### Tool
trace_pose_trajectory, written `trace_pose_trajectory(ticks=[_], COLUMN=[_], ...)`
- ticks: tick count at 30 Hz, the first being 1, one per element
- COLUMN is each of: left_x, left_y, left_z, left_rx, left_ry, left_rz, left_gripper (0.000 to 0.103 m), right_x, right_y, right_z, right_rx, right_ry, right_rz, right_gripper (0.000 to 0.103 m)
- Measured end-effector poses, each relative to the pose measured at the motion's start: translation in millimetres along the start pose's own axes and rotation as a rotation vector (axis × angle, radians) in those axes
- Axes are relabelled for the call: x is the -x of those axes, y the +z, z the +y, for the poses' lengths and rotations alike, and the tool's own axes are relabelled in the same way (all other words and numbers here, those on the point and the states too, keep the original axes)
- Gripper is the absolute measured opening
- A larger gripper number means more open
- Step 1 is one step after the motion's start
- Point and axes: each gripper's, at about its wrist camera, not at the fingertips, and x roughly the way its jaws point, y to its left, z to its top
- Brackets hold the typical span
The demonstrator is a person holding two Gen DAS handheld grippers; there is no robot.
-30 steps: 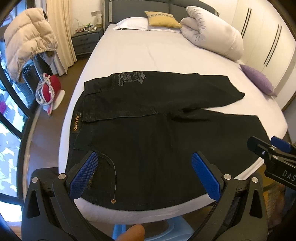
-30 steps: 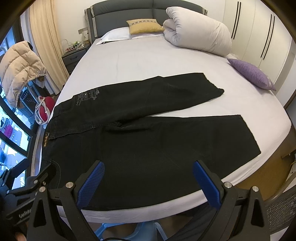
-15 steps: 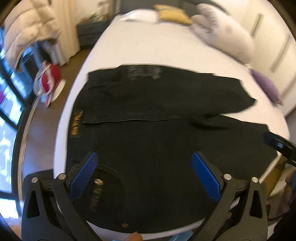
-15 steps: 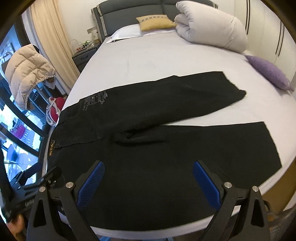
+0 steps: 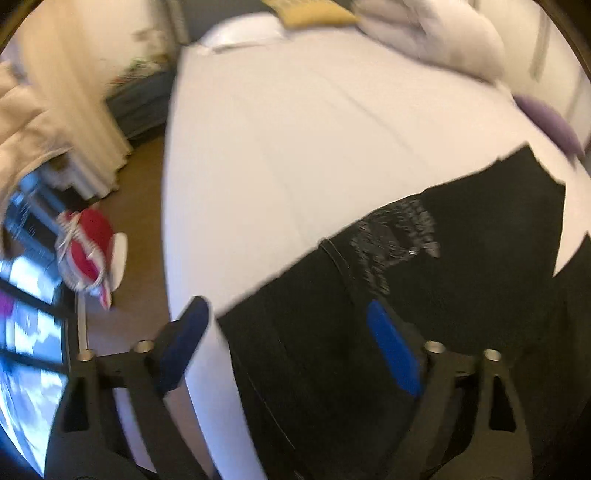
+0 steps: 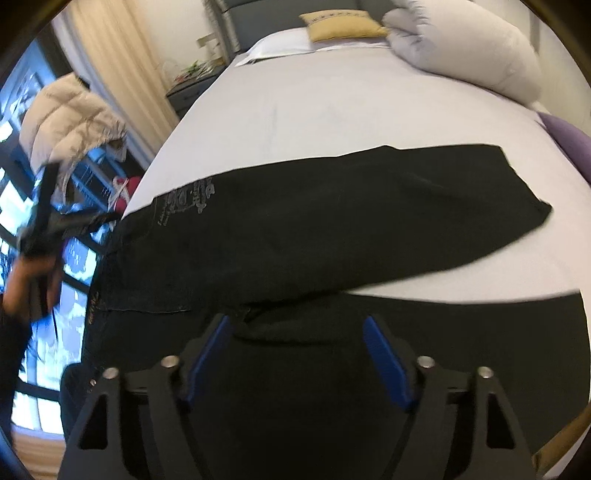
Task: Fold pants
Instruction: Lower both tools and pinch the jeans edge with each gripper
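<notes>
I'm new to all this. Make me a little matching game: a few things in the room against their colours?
Things:
1. pants
2. cushion by the headboard
3. pillow at the bed's right edge
4. puffy jacket

Colours:
A. purple
B. beige
C. black
D. yellow

Pairs: 1-C, 2-D, 3-A, 4-B

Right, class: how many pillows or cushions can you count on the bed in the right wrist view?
3: a yellow cushion by the headboard, a white pillow beside it, and a purple cushion at the right edge. The rolled duvet may hide more.
</notes>
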Motion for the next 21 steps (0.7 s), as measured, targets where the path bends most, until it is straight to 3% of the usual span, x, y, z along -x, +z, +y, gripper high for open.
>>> trace_pose_trajectory(ticks=[7, 14, 19, 21], left_x=[-75.6, -111.8, -117.2, -117.2], left_y=[43.6, 57.2, 68.0, 72.9], left_z=[18.0, 18.5, 19.7, 18.7], left_rx=[-0.071, -0.151, -0.180, -0.185], left_ry=[-0.236, -0.286, -0.301, -0.296], left_rz=[0.168, 0.253, 0.282, 0.277], left_gripper=[0.081, 0.079, 0.041, 0.022], right_x=[-26.8, -49.8, -64.8, -69.8], right_y=[19.6, 33.0, 51.8, 63.0], right_z=[6.0, 20.1, 32.2, 38.6], right_rx=[0.090, 0.184, 0.259, 0.305], right_ry=[0.056, 0.091, 0.112, 0.138], right_rz=[0.023, 0.042, 0.043, 0.031], right_gripper=[0.074, 0.070, 0.067, 0.067])
